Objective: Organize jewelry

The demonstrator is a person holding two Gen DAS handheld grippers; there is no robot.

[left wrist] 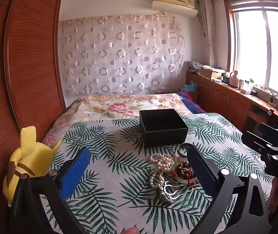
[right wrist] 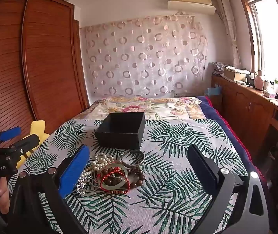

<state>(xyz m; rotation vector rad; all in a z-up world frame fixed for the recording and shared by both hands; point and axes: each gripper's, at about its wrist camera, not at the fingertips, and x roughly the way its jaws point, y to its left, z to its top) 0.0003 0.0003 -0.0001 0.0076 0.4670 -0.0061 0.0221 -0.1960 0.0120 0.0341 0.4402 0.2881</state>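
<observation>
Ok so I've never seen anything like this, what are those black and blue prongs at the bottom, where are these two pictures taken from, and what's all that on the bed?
No robot here: a person holds a two-fingered gripper in each hand, each with a camera looking out along its fingers. One picture is from the left gripper, the other from the right gripper; each gripper also shows at the edge of the other's picture. Both are open and hold nothing. On the leaf-print bedspread lies a jewelry pile: a pearl necklace, dark bead bracelets, a silver bangle. Behind it stands an open black box. A yellow plush toy sits at the bed's left edge.
</observation>
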